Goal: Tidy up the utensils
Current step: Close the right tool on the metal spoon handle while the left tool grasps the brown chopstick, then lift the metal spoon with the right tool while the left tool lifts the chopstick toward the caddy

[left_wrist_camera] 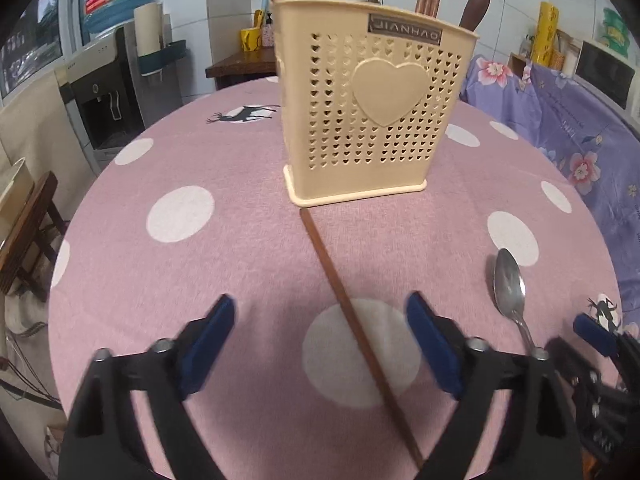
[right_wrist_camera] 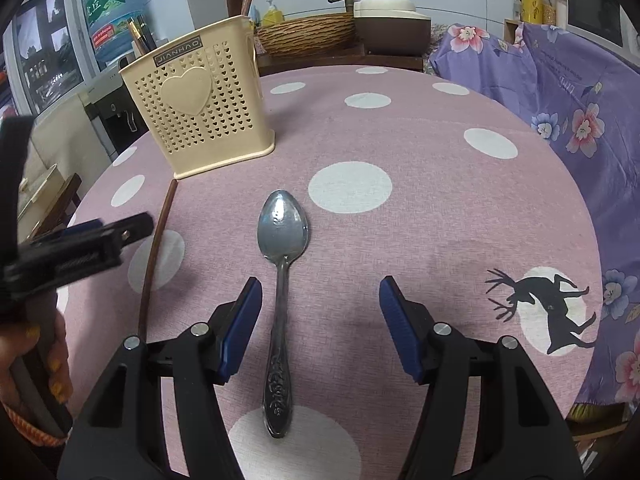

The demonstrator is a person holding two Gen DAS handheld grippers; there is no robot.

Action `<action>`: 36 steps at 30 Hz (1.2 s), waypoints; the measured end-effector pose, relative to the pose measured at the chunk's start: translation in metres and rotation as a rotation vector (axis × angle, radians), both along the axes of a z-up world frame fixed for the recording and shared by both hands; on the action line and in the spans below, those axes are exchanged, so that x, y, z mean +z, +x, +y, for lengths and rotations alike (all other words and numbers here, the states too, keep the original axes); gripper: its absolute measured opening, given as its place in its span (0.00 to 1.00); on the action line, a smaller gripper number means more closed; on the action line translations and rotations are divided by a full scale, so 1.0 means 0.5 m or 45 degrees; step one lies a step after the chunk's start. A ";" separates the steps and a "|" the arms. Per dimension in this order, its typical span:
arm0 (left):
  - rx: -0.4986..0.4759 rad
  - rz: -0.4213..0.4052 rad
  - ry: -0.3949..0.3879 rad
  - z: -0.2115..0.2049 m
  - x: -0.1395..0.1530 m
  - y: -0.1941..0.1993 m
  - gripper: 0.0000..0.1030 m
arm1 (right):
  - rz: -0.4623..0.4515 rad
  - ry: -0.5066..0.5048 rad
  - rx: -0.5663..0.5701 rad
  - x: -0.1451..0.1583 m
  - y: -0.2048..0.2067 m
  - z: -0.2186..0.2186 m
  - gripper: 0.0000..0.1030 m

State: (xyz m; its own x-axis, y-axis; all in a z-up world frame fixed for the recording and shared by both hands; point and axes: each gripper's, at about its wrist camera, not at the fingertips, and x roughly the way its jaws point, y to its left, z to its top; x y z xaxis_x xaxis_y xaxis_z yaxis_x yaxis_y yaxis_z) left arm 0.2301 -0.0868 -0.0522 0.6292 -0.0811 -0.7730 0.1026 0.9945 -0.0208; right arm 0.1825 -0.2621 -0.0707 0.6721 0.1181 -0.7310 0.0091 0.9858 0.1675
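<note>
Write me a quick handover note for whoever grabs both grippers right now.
Left gripper: open, empty, straddling the brown chopstick that lies flat on the table.
Right gripper: open, empty, fingers either side of the metal spoon, also flat on the cloth.
The beige utensil holder stands upright beyond both, the chopstick's far tip at its base.
Done: chopsticks and a dark wooden handle already stand in the holder.
Left: grip the chopstick and the spoon, then drop each into the holder.

Left gripper (left_wrist_camera: 320, 336) and right gripper (right_wrist_camera: 320, 320) hover spread wide, seemingly level.
</note>
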 end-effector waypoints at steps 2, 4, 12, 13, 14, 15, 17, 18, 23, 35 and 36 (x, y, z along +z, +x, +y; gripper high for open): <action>0.011 0.034 -0.020 -0.006 -0.009 0.017 0.56 | -0.004 -0.005 0.005 0.001 -0.002 0.000 0.60; 0.018 0.075 -0.053 -0.010 -0.020 0.032 0.48 | -0.010 -0.005 0.010 0.003 -0.003 -0.001 0.60; 0.052 0.063 0.000 -0.018 -0.026 0.063 0.35 | -0.018 -0.018 0.021 0.009 -0.001 -0.007 0.60; 0.054 0.062 -0.004 -0.017 -0.026 0.066 0.33 | -0.017 -0.019 0.023 0.009 0.001 -0.006 0.60; 0.057 0.063 -0.007 -0.016 -0.026 0.069 0.31 | -0.015 -0.020 0.027 0.009 0.004 -0.006 0.60; 0.057 0.063 -0.011 -0.014 -0.025 0.071 0.28 | -0.012 -0.021 0.033 0.010 0.007 -0.003 0.60; 0.059 0.062 -0.010 -0.015 -0.024 0.079 0.18 | -0.004 -0.028 0.048 0.009 0.017 0.004 0.60; 0.061 0.060 -0.010 -0.012 -0.025 0.081 0.11 | 0.003 -0.030 0.059 0.009 0.023 0.009 0.60; 0.040 0.071 -0.069 0.001 -0.024 0.077 0.10 | 0.032 -0.055 0.106 0.007 0.044 0.039 0.60; 0.022 0.091 -0.152 0.016 -0.024 0.056 0.09 | 0.123 -0.133 0.117 -0.018 0.122 0.067 0.60; 0.021 0.093 -0.153 0.015 -0.024 0.057 0.09 | 0.131 -0.136 0.114 -0.021 0.127 0.068 0.60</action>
